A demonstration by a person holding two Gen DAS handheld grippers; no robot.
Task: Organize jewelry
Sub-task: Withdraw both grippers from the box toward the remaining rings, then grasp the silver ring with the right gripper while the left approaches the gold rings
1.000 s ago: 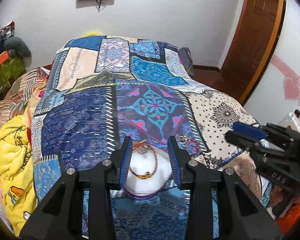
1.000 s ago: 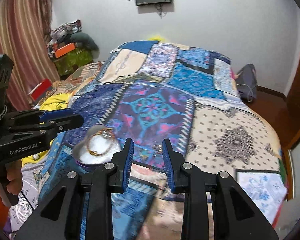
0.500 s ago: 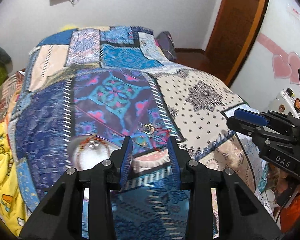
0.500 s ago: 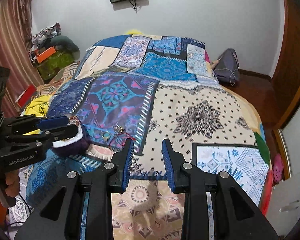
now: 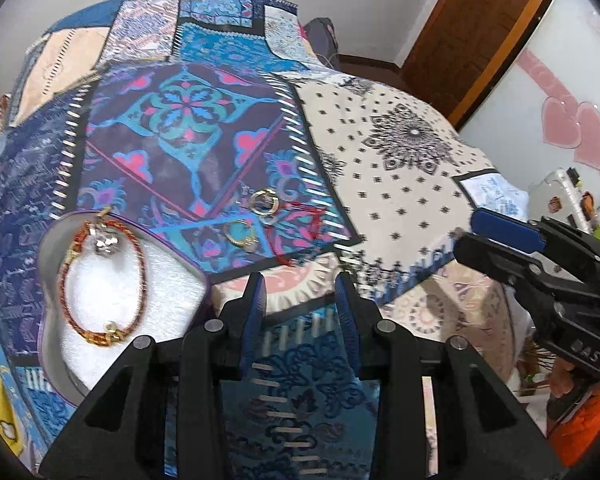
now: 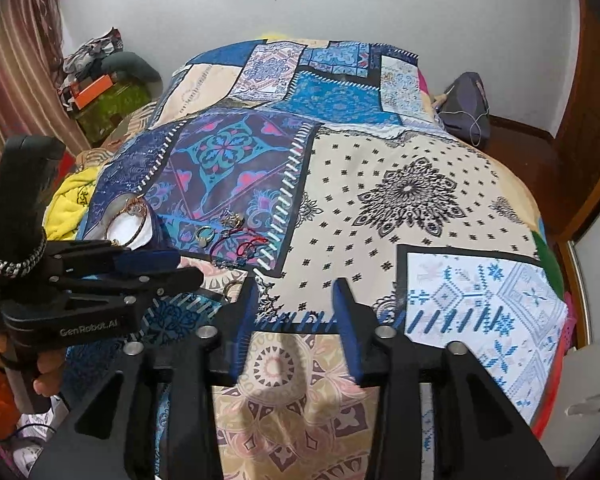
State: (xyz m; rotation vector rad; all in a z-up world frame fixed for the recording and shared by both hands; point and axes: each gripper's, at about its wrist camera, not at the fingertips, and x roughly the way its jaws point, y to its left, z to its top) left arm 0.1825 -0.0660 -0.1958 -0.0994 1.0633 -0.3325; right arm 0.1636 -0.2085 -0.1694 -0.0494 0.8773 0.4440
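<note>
A heart-shaped purple jewelry box (image 5: pixel 56 364) with white foam lies on the patchwork bedspread (image 5: pixel 400 184). A red-and-gold bracelet (image 5: pixel 140 264) and a silver charm (image 5: pixel 106 242) rest in it. Just right of the box, two gold rings (image 5: pixel 263 202) (image 5: pixel 240 234) and a red cord (image 5: pixel 300 224) lie loose on the cloth. My left gripper (image 5: pixel 299 292) hovers open in front of them, empty. My right gripper (image 6: pixel 295 300) is empty, its jaws opening over the cream patch; the box (image 6: pixel 150 226), rings (image 6: pixel 206 234) and left gripper (image 6: pixel 156 266) show to its left.
A yellow blanket (image 6: pixel 70 196) is bunched at the bed's left side, with piled clutter (image 6: pixel 100 88) beyond. A dark bag (image 6: pixel 466 104) sits on the floor by the far corner. A wooden door (image 5: pixel 476 28) stands to the right.
The left gripper swung right and down, from over the box to in front of the loose rings. The right gripper's view shifted right, and its jaws now stand wider.
</note>
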